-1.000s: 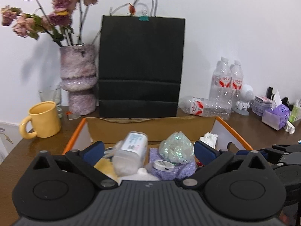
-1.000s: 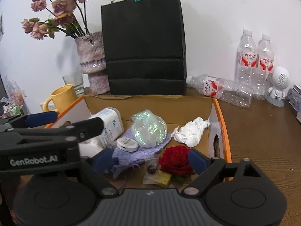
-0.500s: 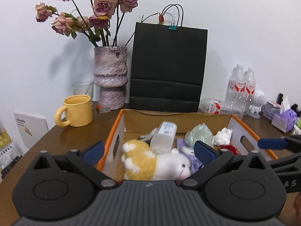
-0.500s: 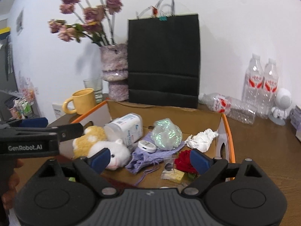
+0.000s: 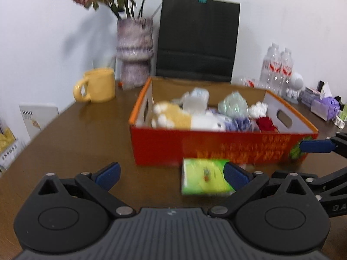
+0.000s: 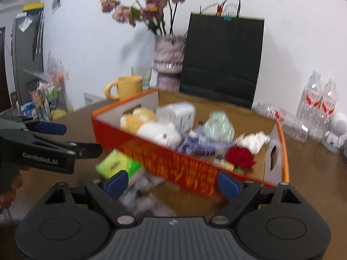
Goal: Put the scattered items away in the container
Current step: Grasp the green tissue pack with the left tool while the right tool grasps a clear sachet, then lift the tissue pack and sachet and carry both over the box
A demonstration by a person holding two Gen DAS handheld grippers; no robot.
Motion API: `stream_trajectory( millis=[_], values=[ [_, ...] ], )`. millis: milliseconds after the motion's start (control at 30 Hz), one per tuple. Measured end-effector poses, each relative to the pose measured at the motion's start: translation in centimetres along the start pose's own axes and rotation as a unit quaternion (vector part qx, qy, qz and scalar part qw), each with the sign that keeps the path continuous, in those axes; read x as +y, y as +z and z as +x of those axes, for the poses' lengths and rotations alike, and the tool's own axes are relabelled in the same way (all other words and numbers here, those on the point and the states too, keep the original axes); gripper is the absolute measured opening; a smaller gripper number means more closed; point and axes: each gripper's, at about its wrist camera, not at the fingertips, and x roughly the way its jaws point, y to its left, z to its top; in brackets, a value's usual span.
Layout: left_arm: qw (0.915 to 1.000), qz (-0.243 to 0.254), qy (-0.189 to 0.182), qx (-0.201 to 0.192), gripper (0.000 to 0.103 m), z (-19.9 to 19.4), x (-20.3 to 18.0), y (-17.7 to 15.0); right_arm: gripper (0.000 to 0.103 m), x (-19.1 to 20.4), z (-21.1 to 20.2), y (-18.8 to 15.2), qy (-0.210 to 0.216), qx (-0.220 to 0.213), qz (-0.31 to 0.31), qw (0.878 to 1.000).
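Here the orange box [image 5: 221, 149] sits on the brown table [image 5: 82, 138], filled with a plush toy [image 5: 173, 117], a white bottle [image 5: 195, 100], a crumpled tissue [image 5: 258, 109] and a red rose [image 5: 265, 124]. A green packet [image 5: 205, 176] lies on the table just in front of the box, outside it. The left wrist view shows the left tool [image 5: 171, 175] with its jaws wide apart and empty, the packet just beside its right finger. Only the right wrist view shows some pale, blurred stuff [image 6: 143, 192] on the table by the packet, and the cut-out handle [image 6: 273, 155] in the box's right end. There the right tool [image 6: 171, 184] is closing slightly, jaws still wide and nothing between the pads. A yellow mug [image 5: 97, 85] stands left of the box.
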Motion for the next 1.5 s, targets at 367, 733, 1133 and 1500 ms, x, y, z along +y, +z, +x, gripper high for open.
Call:
stream_trajectory(
  millis=[367,733,1133,1500],
  values=[
    [0.9992,0.018,-0.024,0.027,0.103,2.8,-2.5,0.0,0.070,-0.3,2.3,-2.5,-0.009,0.051,-0.017,0.999],
    [0.9983,0.003,-0.032,0.048,0.066,4.7,-2.3,-0.6,0.019,0.8,2.9,-2.6,0.045,0.045,-0.046,0.997],
    [0.9991,-0.020,-0.025,0.029,0.065,2.3,-1.0,-1.4,0.017,0.0,2.9,-2.5,0.034,0.049,-0.008,0.998],
    [0.9998,-0.018,-0.003,-0.007,0.065,-2.5,-0.5,-0.7,0.017,-1.2,-1.2,-0.3,0.011,-0.012,0.016,1.000]
  ],
)
